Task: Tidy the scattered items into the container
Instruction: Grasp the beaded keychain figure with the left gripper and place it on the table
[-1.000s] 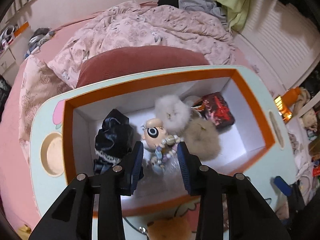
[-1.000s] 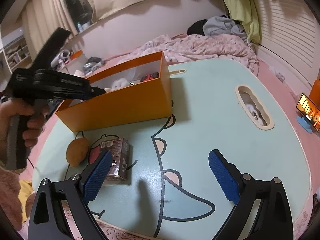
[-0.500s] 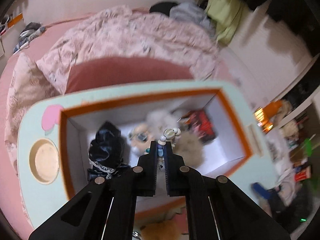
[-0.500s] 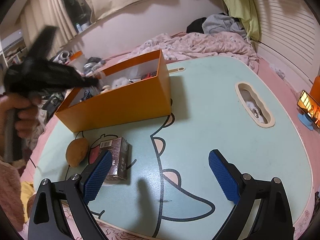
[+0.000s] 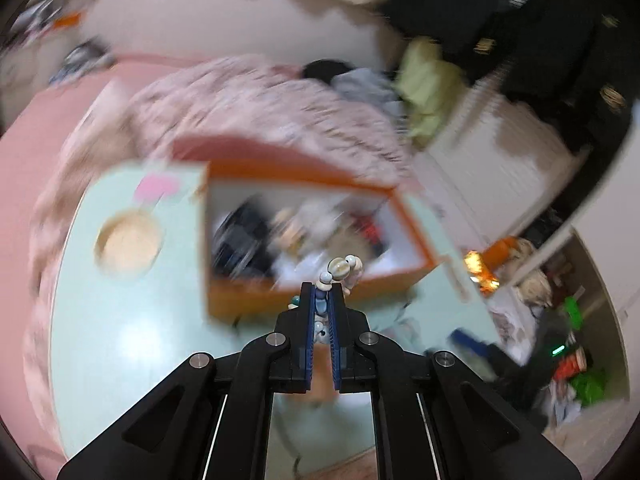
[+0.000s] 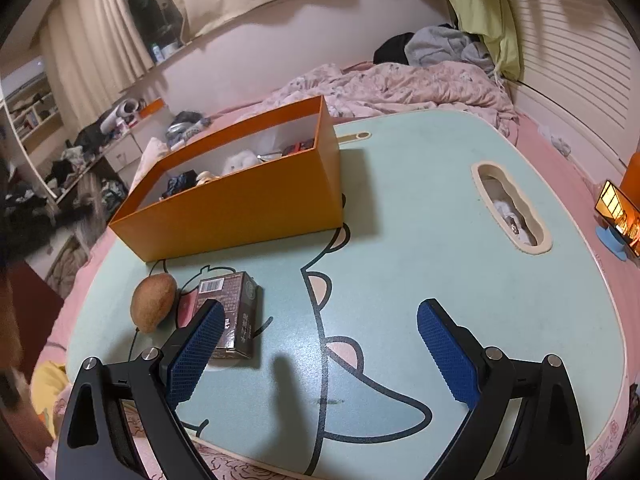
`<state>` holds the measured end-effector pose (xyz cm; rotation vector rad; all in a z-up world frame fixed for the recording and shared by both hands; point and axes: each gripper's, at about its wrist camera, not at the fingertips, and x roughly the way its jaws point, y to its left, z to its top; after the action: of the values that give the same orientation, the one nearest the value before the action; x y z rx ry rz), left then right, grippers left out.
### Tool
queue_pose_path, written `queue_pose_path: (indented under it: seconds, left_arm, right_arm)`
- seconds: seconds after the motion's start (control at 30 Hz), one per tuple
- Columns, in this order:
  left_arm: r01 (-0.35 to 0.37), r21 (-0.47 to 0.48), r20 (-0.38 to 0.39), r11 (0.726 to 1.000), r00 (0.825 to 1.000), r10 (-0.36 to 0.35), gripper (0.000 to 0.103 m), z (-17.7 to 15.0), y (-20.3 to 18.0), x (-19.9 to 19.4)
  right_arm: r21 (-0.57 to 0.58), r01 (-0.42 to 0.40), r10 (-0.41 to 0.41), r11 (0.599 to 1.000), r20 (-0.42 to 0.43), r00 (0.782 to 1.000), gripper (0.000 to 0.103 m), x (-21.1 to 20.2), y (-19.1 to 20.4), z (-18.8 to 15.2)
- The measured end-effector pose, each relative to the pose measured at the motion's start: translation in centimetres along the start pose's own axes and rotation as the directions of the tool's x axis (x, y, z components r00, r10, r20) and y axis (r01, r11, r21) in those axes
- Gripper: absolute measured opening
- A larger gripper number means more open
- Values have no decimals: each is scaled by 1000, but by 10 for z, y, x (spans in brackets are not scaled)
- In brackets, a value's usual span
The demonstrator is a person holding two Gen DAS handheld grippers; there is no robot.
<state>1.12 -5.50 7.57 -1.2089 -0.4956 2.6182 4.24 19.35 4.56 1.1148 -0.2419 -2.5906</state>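
My left gripper (image 5: 321, 286) is shut on a string of pale beads (image 5: 340, 269) that sticks out past its blue pads. It hangs in front of the near wall of the orange box (image 5: 248, 300); this view is blurred. In the right wrist view the orange box (image 6: 240, 208) holds a black cloth (image 6: 180, 181), a white pompom (image 6: 239, 160) and other small items. My right gripper (image 6: 316, 320) stands open and empty above the pale green table (image 6: 420, 280). A dark brown carton (image 6: 234, 304) and a brown fuzzy ball (image 6: 153, 307) lie by its left finger.
The table has an oval slot (image 6: 510, 208) at the right and a round recess (image 5: 128, 242) left of the box. A lit phone on a stand (image 6: 618, 212) sits beyond the right edge. A pink quilt (image 6: 392, 84) covers the bed behind.
The left gripper shut on the bead string inside the box, then drew back and lifted it out over the near wall. It has left the right wrist view. The right gripper stayed still.
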Motion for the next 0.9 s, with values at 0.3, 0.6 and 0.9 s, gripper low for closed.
queue_pose_path:
  seconds: [0.3,0.6,0.9]
  left_arm:
    - [-77,-38,-23,996,997,77,7,-41,15,36]
    - [-10,-87,115,996,993,20,68,-55,24,15]
    - [88,-204,158,975,986,-56,69,-67,50,13]
  right_arm:
    - [-1,3,-3,1000,-2,1000,98,0,1,0]
    - [0,2,-2,1000,-2,1000,98,0,1,1]
    - [-26,8,-8,1000,13,1000,86,-3,8,2]
